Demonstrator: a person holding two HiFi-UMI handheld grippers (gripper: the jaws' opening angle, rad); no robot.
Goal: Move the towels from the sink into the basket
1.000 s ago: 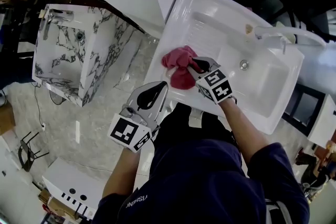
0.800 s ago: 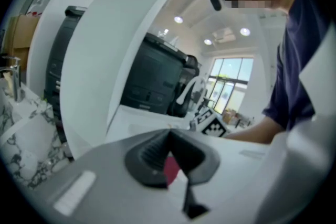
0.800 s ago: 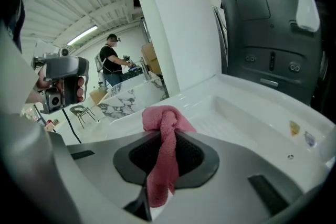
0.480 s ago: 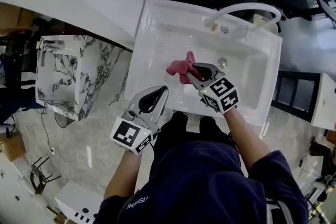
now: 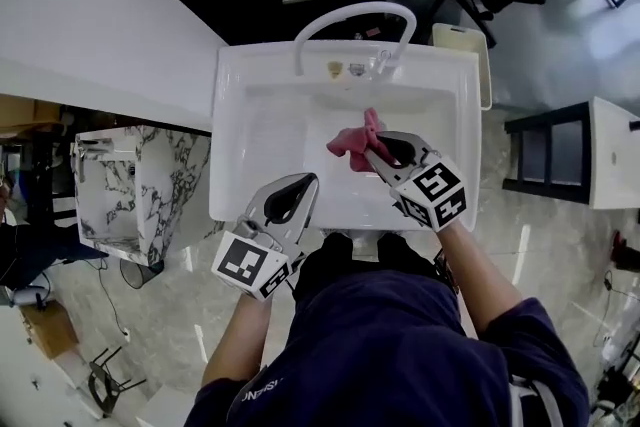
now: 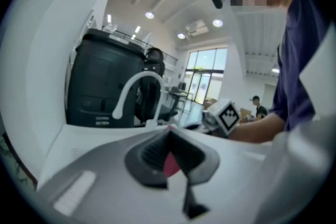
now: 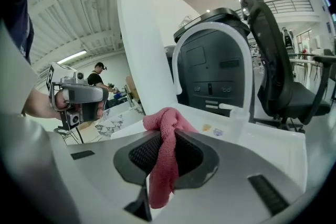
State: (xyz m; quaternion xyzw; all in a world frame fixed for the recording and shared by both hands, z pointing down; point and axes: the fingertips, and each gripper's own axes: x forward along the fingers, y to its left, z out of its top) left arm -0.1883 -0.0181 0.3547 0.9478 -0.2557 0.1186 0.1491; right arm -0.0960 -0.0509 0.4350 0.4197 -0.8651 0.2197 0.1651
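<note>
A red towel (image 5: 354, 139) hangs bunched from my right gripper (image 5: 372, 151), which is shut on it above the basin of the white sink (image 5: 230, 115). In the right gripper view the red towel (image 7: 160, 181) is pinched between the dark pads and droops below my right gripper (image 7: 167, 134). My left gripper (image 5: 308, 183) hovers at the sink's near rim, to the left of the towel, its tips together and nothing held. In the left gripper view, my left gripper (image 6: 169, 131) shows a red patch behind its jaws. No basket is in view.
A white arched faucet (image 5: 350, 11) stands at the sink's back edge, with a white container (image 5: 462, 41) at its right corner. A marble-patterned basin unit (image 5: 140, 185) sits to the left, a white counter (image 5: 80, 35) at upper left, and a black frame (image 5: 545, 155) to the right.
My right gripper has lifted the red towel off the sink's left side and now holds it over the basin. My left gripper has moved along beside it. The head view has swung square to the sink.
</note>
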